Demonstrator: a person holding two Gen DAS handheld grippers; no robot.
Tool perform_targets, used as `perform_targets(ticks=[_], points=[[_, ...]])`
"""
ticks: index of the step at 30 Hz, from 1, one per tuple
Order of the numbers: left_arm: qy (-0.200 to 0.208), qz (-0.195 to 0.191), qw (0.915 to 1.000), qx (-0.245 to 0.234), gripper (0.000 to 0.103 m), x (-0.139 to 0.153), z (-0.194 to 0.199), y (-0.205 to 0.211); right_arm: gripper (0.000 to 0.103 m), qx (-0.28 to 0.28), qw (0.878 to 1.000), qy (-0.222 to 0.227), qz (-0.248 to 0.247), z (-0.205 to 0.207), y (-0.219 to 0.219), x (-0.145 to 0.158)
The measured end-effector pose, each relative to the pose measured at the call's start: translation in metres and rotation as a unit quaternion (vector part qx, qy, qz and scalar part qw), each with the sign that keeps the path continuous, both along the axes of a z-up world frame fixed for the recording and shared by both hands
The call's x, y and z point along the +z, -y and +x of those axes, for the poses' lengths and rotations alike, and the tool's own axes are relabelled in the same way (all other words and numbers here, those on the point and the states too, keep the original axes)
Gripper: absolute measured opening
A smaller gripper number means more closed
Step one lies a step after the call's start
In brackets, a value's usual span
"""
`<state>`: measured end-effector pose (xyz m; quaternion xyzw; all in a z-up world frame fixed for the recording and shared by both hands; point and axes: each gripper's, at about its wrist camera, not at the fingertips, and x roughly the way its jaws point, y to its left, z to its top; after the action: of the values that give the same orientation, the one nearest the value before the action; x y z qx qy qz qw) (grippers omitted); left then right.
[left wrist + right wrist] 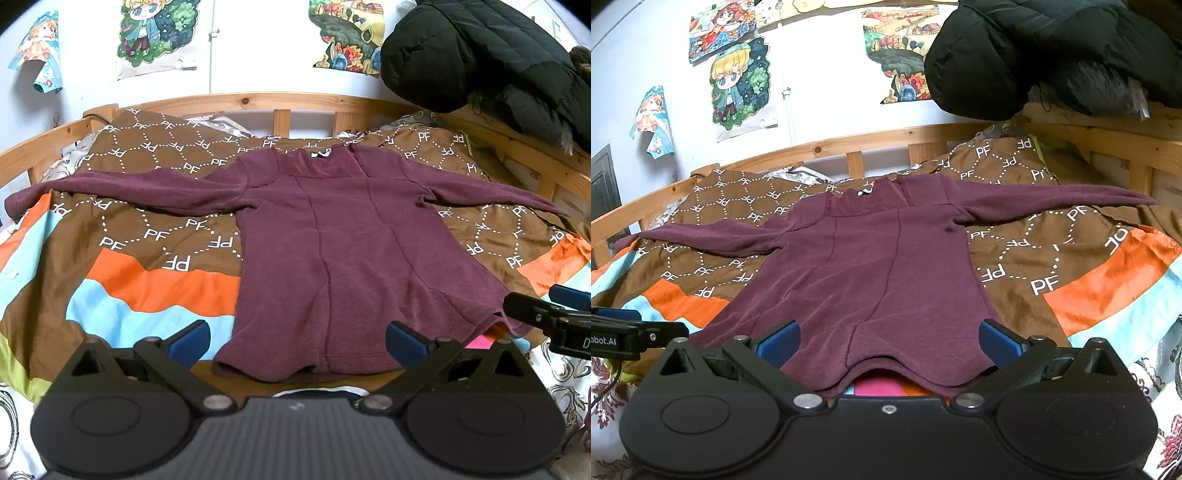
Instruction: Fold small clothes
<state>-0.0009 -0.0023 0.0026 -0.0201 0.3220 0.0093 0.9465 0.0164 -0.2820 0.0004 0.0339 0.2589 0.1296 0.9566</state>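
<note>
The left tool (297, 341) stood with its blue-padded fingers (190, 341) wide apart, holding nothing. It sat at the near hem of the maroon long-sleeved top (332, 251), toward the hem's left corner, with the hem lying between the two fingers. Whether the pads touched the fabric could not be determined.

The right tool (888, 341) was likewise spread apart and unloaded. It sat at the same near hem, toward the right corner, and the hem edge arched upward between its fingers (997, 341). In the left wrist view the right tool appeared at the right edge of the frame, just beside the hem's right corner.

The top lay flat and face up on the bed, collar away from the tools, both sleeves extended outward to left and right. It rested on a patterned blanket (155, 236), brown with white "PF" lettering and orange and light-blue bands.

A wooden bed rail (258, 99) ran along the far side of the bed. A black padded jacket (480, 55) hung over the rail at the upper right. Cartoon posters (155, 33) were fixed to the white wall behind.
</note>
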Motion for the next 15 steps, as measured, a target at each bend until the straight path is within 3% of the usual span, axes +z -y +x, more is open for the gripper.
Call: perform_targets(ticks=[15], points=[[0.001, 0.001, 1.0, 0.001, 0.103, 0.0014, -0.0001, 0.0006, 0.103, -0.001, 1.0, -0.002, 0.005, 0.0005, 0.0013, -0.001]])
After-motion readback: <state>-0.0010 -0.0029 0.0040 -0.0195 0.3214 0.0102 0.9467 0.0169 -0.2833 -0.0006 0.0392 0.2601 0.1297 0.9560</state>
